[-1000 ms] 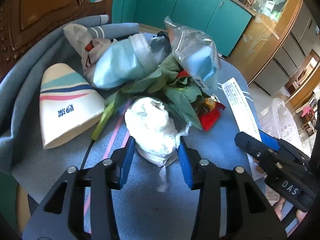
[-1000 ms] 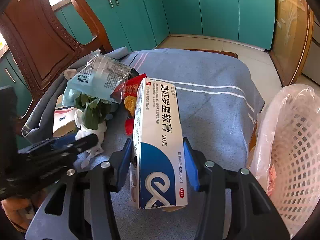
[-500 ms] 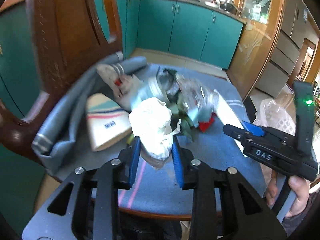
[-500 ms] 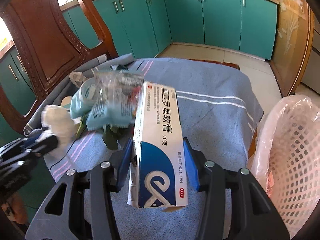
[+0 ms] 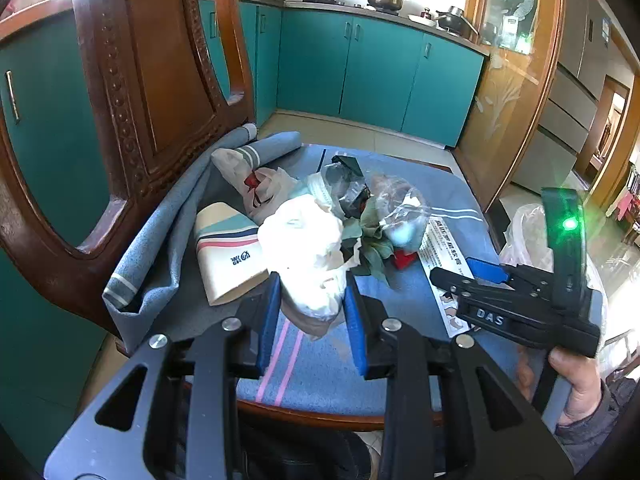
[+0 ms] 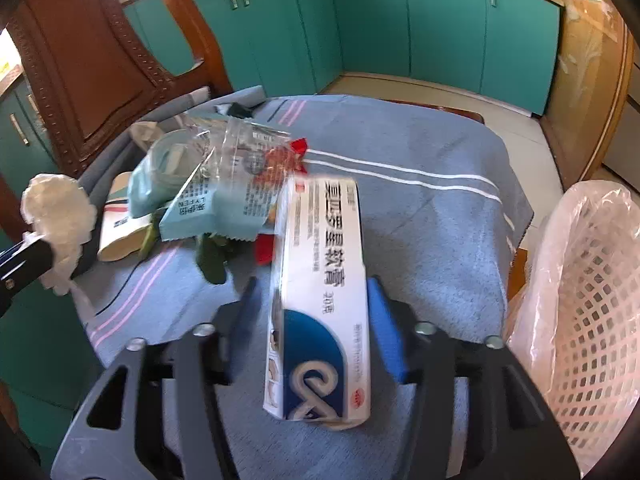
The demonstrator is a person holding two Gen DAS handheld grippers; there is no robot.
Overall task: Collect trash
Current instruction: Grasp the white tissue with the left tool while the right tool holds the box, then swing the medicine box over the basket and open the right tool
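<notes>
My left gripper (image 5: 312, 300) is shut on a crumpled white tissue wad (image 5: 304, 252) and holds it above the chair seat; the wad also shows at the left of the right wrist view (image 6: 56, 216). My right gripper (image 6: 316, 312) is shut on a white and blue medicine box (image 6: 320, 304), held above the seat; it also shows in the left wrist view (image 5: 472, 280). A pile of trash lies on the blue cloth: a clear plastic bag (image 6: 224, 184), green leaves (image 5: 368, 240), a red wrapper (image 5: 404, 258) and a flattened paper cup (image 5: 228, 248).
A pink mesh basket lined with a plastic bag (image 6: 580, 288) stands to the right of the chair. The carved wooden chair back (image 5: 132, 100) rises at the left. Teal kitchen cabinets (image 5: 360, 64) stand behind. The blue striped cloth (image 6: 400, 184) covers the seat.
My left gripper closed on the tissue wad and lifted it up and back from the pile. My right gripper rose slightly with the box still in it.
</notes>
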